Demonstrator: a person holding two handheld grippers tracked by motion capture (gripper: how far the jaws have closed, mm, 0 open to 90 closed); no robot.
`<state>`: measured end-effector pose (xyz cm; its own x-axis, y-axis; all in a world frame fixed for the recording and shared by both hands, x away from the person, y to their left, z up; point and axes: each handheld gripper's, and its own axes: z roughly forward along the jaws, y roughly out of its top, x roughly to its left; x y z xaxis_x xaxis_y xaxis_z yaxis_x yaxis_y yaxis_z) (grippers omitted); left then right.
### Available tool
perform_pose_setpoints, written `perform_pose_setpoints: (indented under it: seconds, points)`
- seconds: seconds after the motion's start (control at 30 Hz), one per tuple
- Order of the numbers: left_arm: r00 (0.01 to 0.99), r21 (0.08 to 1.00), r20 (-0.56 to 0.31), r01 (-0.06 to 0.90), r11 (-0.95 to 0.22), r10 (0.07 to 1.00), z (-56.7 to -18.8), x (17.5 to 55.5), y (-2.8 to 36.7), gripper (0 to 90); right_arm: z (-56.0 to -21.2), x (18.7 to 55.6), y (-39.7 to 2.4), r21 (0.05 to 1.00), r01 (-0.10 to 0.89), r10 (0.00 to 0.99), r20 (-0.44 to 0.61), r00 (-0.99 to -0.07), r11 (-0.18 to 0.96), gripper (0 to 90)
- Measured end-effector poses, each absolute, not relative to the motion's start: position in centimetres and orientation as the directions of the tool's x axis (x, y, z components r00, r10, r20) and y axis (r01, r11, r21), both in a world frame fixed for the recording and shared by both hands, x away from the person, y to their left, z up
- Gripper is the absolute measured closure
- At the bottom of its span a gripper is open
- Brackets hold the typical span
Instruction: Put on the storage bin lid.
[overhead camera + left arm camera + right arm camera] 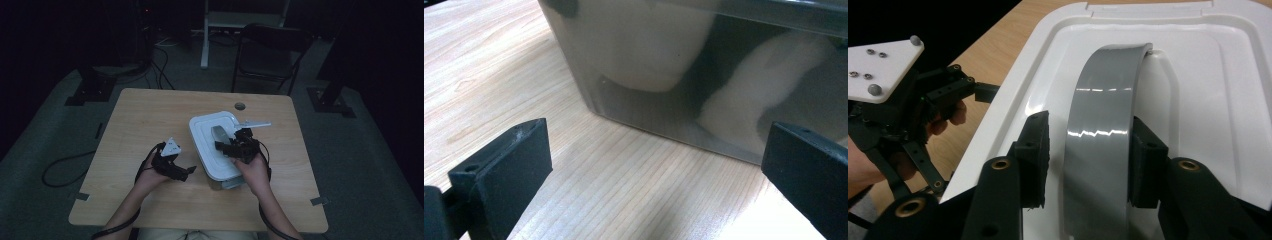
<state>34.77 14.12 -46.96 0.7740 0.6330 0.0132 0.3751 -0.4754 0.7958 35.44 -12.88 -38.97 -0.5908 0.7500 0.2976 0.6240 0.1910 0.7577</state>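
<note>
A storage box with a white lid [212, 150] stands right of the table's middle. An arched grey handle [218, 134] sits on top of the lid. My right gripper [223, 144] reaches over the lid from the near side. In the right gripper view its jaws [1090, 150] straddle the grey handle [1103, 110]; a gap shows at the left pad, so it is open. My left gripper [189, 171] rests low on the table beside the box's left wall. Its jaws [654, 165] stand wide open facing the translucent wall [644, 60], with blurred white shapes behind it.
The wooden table [150, 115] has a cable hole [240, 106] near its far edge. A flat white piece [256, 123] juts out by the lid's far right corner. A dark chair [270, 50] stands beyond the table. A cable [65, 170] lies on the floor at left.
</note>
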Motion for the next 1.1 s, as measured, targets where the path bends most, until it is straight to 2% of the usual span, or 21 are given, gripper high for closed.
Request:
perform_pose_setpoints:
  seconds: [0.37,0.57,0.83,0.9,1.0,1.1]
  points:
    - [0.775,0.796,0.014,0.374,-0.476,0.632,-46.9,34.8,14.1,0.4,-38.9,35.3,-12.3,0.758,0.611,0.758,0.255,-0.600,0.228,57.7]
    - [0.775,0.800,0.014,0.371,-0.472,0.632,-46.8,34.7,14.0,0.5,-39.4,34.7,-11.5,0.771,0.577,0.785,0.170,-0.595,0.271,61.8]
    - [0.773,0.800,0.015,0.371,-0.471,0.635,-46.8,34.6,14.1,0.4,-39.9,34.3,-11.5,0.784,0.558,0.794,0.145,-0.591,0.272,63.6]
    - [0.773,0.798,0.015,0.373,-0.473,0.635,-46.8,34.7,14.1,0.4,-39.8,34.3,-11.3,0.780,0.562,0.797,0.143,-0.586,0.274,60.9]
    - [0.773,0.797,0.013,0.375,-0.473,0.635,-46.8,34.7,14.0,0.4,-39.5,34.3,-10.8,0.780,0.556,0.794,0.132,-0.594,0.286,50.9]
    - [0.774,0.795,0.016,0.374,-0.477,0.633,-46.8,34.8,14.0,0.4,-39.1,34.3,-10.8,0.773,0.564,0.785,0.143,-0.603,0.292,46.4]
